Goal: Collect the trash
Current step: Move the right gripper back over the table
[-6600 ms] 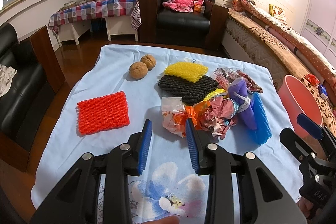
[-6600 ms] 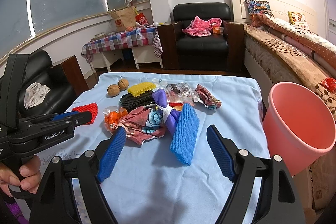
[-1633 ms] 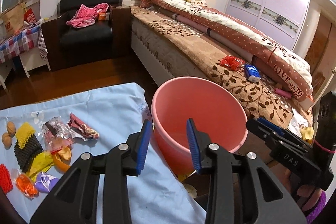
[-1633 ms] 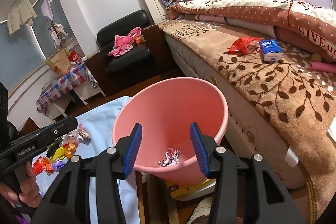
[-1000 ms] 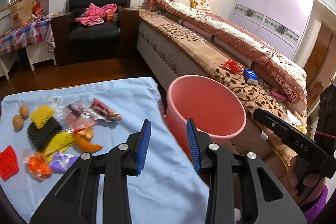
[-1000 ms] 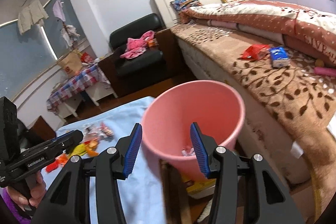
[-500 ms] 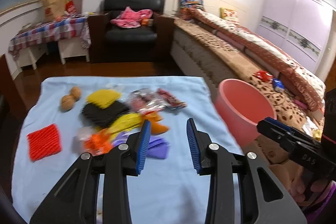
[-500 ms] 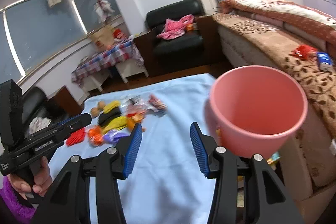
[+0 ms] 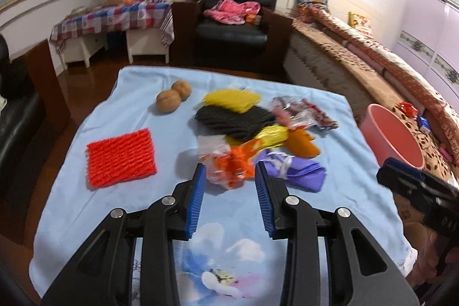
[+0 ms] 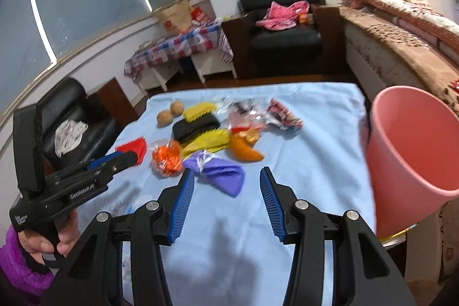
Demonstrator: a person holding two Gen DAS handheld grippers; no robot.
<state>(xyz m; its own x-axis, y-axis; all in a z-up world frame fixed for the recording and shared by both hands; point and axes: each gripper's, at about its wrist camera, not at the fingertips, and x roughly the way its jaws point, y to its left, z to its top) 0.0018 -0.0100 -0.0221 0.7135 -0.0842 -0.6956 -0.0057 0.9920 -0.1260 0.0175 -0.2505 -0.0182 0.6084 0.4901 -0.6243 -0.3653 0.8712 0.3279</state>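
Swung back from the bucket (image 10: 413,139), both empty open claws face the trash (image 9: 229,165).

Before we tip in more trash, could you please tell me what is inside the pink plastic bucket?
Only the pink plastic bucket's bare inner wall shows in the right wrist view. Its bottom is hidden behind the near rim, so any contents cannot be seen.

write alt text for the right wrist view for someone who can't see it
The open right gripper hovers, empty, over a blue cloth strewn with trash, pointing at a purple wrapper. A pink bin stands at the right edge, and the left gripper reaches in from the left near an orange wrapper.
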